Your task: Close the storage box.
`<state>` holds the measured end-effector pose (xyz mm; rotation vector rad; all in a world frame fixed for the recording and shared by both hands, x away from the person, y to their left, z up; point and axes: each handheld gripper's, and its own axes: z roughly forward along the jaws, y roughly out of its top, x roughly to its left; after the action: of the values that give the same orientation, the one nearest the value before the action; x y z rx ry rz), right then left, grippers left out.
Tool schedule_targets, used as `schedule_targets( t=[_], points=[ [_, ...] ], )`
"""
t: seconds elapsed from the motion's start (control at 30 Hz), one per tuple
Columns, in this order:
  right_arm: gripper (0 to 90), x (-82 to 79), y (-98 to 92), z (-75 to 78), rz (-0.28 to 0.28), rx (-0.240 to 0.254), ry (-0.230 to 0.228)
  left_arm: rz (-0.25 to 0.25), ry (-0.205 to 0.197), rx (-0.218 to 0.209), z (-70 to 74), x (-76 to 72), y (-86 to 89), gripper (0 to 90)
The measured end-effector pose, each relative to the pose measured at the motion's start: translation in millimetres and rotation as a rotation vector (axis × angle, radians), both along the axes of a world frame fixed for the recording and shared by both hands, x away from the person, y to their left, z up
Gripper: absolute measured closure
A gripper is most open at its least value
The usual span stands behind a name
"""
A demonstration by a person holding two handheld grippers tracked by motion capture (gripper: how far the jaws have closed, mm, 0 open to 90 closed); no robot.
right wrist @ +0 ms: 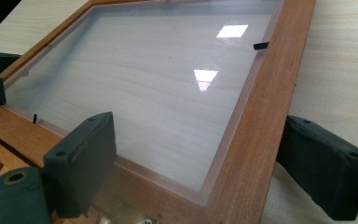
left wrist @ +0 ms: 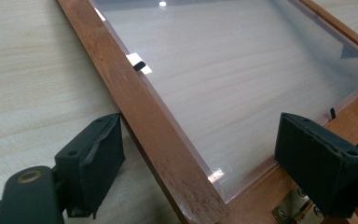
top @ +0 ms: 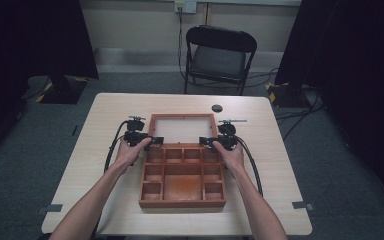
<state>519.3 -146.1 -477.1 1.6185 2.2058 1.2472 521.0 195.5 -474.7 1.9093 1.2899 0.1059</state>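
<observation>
Wooden box [top: 182, 175] sat near the middle of the table [top: 105, 125], its glazed lid [top: 182, 127] thrown back flat beyond the hinges [left wrist: 291, 212]. You had the left gripper [top: 152, 141] at the lid's left rail [left wrist: 161, 135] and the right gripper [top: 206, 142] at the right rail [right wrist: 256, 135], which looked like the start of swinging the lid shut. Each pair of jaws stood wide apart, straddling its rail with clear space on both sides and nothing clamped. Your next move probably called for closing both pairs onto the rails together, then lifting evenly so the lid pivoted without twisting.
</observation>
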Motion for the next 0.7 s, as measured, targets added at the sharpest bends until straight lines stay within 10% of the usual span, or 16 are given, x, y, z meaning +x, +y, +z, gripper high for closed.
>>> schedule_targets(
  t=[0.5, 0.7],
  points=[
    [12.1, -0.6, -0.5, -0.4, 0.000, 0.003, 0.001, -0.004, 0.023, 0.012, 2.0, 2.3, -0.9, 15.2],
    [12.2, -0.7, -0.1, 0.3, -0.001, 0.002, -0.004, 0.002, 0.056, -0.053, -3.8, 4.7, 1.5, 15.0]
  ],
)
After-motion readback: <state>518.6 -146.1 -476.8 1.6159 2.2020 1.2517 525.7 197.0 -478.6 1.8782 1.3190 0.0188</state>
